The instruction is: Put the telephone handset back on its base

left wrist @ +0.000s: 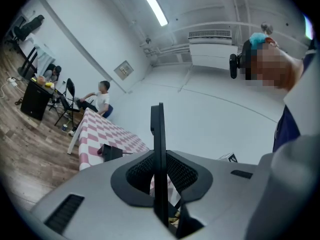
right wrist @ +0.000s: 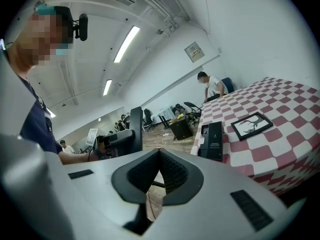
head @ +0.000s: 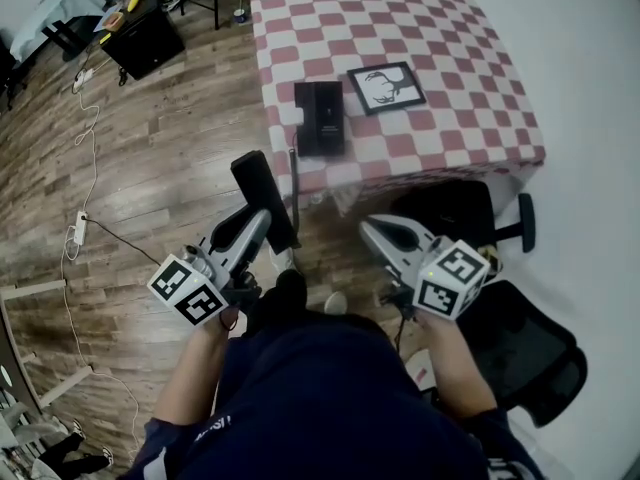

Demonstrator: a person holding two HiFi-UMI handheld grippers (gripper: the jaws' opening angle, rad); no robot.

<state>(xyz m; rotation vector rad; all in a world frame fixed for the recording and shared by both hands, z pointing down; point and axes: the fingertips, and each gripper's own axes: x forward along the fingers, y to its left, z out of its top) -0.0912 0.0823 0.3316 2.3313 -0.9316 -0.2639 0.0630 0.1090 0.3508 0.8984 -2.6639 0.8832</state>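
Now: handset in left claw, off the base

Left claw (head: 265,223) is clamped on the handset (head: 262,196); its own view shows the jaws pinching the thin black edge, handset standing up out of them. Right claw (head: 372,228) has its jaws together with nothing between them.

The handset is over the wood floor (head: 170,158), short of the bench's (head: 450,58) near edge. The base (head: 320,118) lies flat on the checked cloth close to that edge, ahead and slightly right of the handset.

A black frame (head: 386,87) with a deer picture sits just right of the base, not touching it. Black chairs (head: 525,353) stand right of the person, by the bench's near right corner. A power strip (head: 79,228) and cable lie on the floor far left, and people sit beyond the bench.
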